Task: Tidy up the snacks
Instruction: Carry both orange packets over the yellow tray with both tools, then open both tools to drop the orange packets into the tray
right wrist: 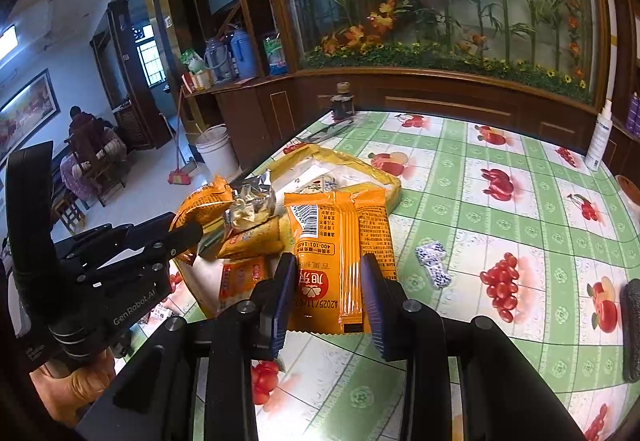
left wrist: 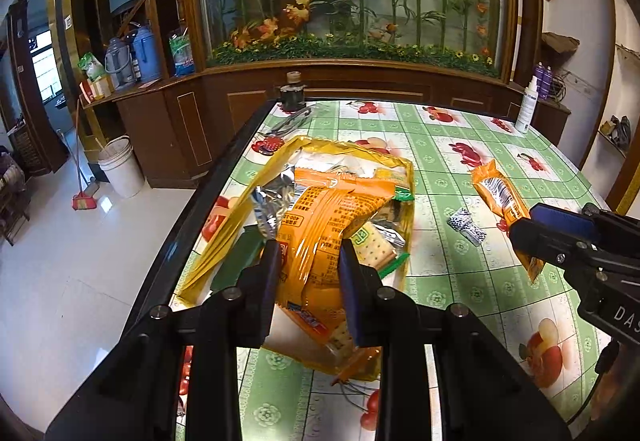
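floor, far left: white bucket [left wrist: 122, 167] and a red broom head [left wrist: 84, 201] down beside the counter, well off to the side.

counter: green check cloth with fruit prints [left wrist: 460, 273], black edge running along the left.

back of counter: dark little jar [left wrist: 293, 93] at the far left corner, white spray bottle [left wrist: 526, 105] at the far right edge. Neither is near the action.

yellow bag [left wrist: 224, 241]: see-through, lying open on the left part of the counter with a heap of snack packs in it: silver foil ones, green ones, cracker packs.

left tool [left wrist: 308, 261]: clenched on an orange snack pack [left wrist: 320, 209], pads pressing both sides of it, held right over the yellow bag's pile. In the right wrist view it's the same story, left tool [right wrist: 188, 233] pinching the orange snack pack [right wrist: 204, 201] at the bag's left side.

in the way: basically just the pile itself, foil packs [right wrist: 250, 201] are crammed right up against what the left tool grips.

right tool [right wrist: 326, 293]: also clenched, grasping a second orange packet [right wrist: 340, 241] with a barcode on it, held flat between the blue pads, just right of the yellow bag [right wrist: 394, 189]. From the left wrist camera, right tool [left wrist: 524, 237] has that second orange packet [left wrist: 496, 193] sticking out past its tips.

small wrapped candy [left wrist: 466, 227]: blue-and-white patterned, lying loose on the cloth between the bag and the right tool, touching neither.

far right: a dark rough-looking block [right wrist: 632, 329] at the counter edge, can't tell what it is.
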`<control>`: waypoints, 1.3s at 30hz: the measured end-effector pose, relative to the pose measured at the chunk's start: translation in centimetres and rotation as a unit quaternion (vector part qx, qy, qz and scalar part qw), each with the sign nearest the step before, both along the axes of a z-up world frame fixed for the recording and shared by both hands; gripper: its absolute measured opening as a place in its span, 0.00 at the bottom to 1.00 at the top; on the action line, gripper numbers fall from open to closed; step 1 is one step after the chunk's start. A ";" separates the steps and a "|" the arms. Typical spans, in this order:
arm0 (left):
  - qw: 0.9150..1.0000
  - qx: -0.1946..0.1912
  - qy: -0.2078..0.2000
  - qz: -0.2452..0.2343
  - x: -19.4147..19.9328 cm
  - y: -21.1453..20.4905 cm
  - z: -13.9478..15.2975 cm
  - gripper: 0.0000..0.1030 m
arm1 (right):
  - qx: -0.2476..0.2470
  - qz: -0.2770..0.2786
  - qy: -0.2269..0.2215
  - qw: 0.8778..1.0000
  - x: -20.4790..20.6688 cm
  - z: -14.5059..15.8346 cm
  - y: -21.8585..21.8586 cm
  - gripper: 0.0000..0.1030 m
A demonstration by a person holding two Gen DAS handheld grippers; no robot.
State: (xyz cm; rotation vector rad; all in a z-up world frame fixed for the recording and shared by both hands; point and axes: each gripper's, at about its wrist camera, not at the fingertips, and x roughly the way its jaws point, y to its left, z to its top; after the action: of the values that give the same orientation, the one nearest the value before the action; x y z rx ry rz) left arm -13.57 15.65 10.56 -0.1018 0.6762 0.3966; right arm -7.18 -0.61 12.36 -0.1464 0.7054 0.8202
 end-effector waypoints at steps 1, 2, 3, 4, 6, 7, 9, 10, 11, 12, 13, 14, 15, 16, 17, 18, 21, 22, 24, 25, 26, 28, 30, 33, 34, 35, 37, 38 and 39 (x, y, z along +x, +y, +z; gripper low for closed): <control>1.000 0.000 0.001 0.002 -0.1 0.3 -0.1 0.25 | -0.001 0.003 -0.001 1.000 0.0 0.0 0.3 0.32; 1.000 0.000 0.001 0.004 -0.1 0.5 -0.2 0.25 | -0.001 0.006 -0.001 1.000 0.0 -0.1 0.7 0.32; 1.000 -0.001 0.002 0.006 -0.1 0.6 -0.3 0.25 | -0.002 0.007 -0.001 1.000 0.0 -0.1 1.0 0.32; 1.000 -0.001 0.003 0.007 -0.1 0.8 -0.4 0.25 | -0.003 0.009 -0.001 1.000 0.0 -0.1 1.2 0.32; 1.000 -0.002 0.004 0.010 0.0 1.1 -0.5 0.25 | -0.003 0.011 0.000 1.000 0.1 -0.2 1.7 0.32; 1.000 -0.003 0.005 0.012 0.0 1.3 -0.6 0.25 | -0.003 0.012 0.000 1.000 0.2 -0.2 1.9 0.32; 1.000 -0.004 0.006 0.014 0.0 1.6 -0.8 0.25 | -0.004 0.014 0.002 1.000 0.4 -0.4 2.3 0.32; 1.000 -0.004 0.007 0.015 0.1 1.7 -0.9 0.25 | -0.005 0.015 0.002 1.000 0.5 -0.5 2.5 0.32; 1.000 -0.004 0.007 0.016 0.0 1.8 -0.9 0.25 | -0.006 0.015 0.003 1.000 0.7 -0.7 2.7 0.32; 1.000 -0.004 0.009 0.017 0.1 1.9 -1.0 0.25 | -0.006 0.016 0.004 1.000 0.9 -0.8 2.9 0.32; 1.000 -0.004 0.010 0.018 0.2 2.0 -1.1 0.25 | -0.006 0.017 0.005 1.000 0.9 -0.9 3.1 0.32; 1.000 -0.005 0.010 0.019 0.2 2.2 -1.1 0.25 | -0.007 0.017 0.007 1.000 1.1 -1.1 3.2 0.32; 1.000 -0.005 0.011 0.020 0.3 2.3 -1.2 0.25 | -0.007 0.018 0.007 1.000 1.2 -1.2 3.4 0.32; 1.000 -0.005 0.012 0.020 0.3 2.4 -1.3 0.25 | -0.008 0.019 0.008 1.000 1.3 -1.2 3.6 0.32; 1.000 -0.006 0.013 0.022 0.4 2.6 -1.4 0.25 | -0.008 0.019 0.009 1.000 1.5 -1.3 3.8 0.32; 1.000 -0.007 0.014 0.023 0.5 2.8 -1.5 0.25 | -0.009 0.020 0.009 1.000 1.6 -1.4 4.0 0.32; 0.999 -0.009 0.017 0.026 0.8 3.2 -1.9 0.25 | -0.011 0.020 0.011 1.000 2.3 -1.7 4.7 0.32; 0.999 -0.009 0.018 0.027 0.8 3.3 -2.0 0.25 | -0.011 0.021 0.010 1.000 2.5 -1.7 5.0 0.32; 0.999 -0.011 0.020 0.028 1.0 3.6 -2.2 0.25 | -0.012 0.021 0.010 1.000 3.1 -1.8 5.4 0.32; 0.999 -0.011 0.021 0.029 1.0 3.7 -2.3 0.25 | -0.012 0.021 0.011 1.000 3.2 -1.9 5.6 0.32; 0.999 -0.010 0.022 0.029 1.1 3.9 -2.4 0.25 | -0.013 0.020 0.012 1.000 3.5 -2.0 5.8 0.32; 0.999 -0.011 0.023 0.029 1.2 4.0 -2.6 0.25 | -0.013 0.018 0.013 1.000 4.0 -2.3 6.1 0.32; 0.999 -0.012 0.027 0.028 1.5 4.1 -2.9 0.25 | -0.015 0.017 0.014 1.000 4.5 -2.5 6.6 0.32; 0.999 -0.015 0.031 0.025 1.9 4.2 -3.3 0.25 | -0.019 0.016 0.018 1.000 5.4 -3.2 7.5 0.32; 0.999 -0.016 0.032 0.023 2.0 4.2 -3.4 0.25 | -0.020 0.015 0.020 0.999 5.7 -3.4 7.8 0.32; 0.999 -0.016 0.033 0.021 2.2 4.1 -3.4 0.25 | -0.023 0.014 0.022 0.999 6.0 -3.7 8.1 0.32; 0.999 -0.016 0.035 0.018 2.5 4.1 -3.6 0.25 | -0.026 0.014 0.026 0.999 6.6 -4.1 8.7 0.32; 0.999 -0.016 0.035 0.017 2.6 4.1 -3.6 0.25 | -0.028 0.014 0.028 0.999 6.8 -4.3 9.0 0.32; 0.999 -0.016 0.037 0.016 2.7 4.1 -3.7 0.25 | -0.028 0.014 0.029 0.999 6.9 -4.4 9.1 0.33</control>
State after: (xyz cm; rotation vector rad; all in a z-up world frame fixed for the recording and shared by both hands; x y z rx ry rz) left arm -10.84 19.79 6.87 -0.1285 0.7543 0.4227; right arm -0.27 8.54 7.96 -0.1840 0.7831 0.8341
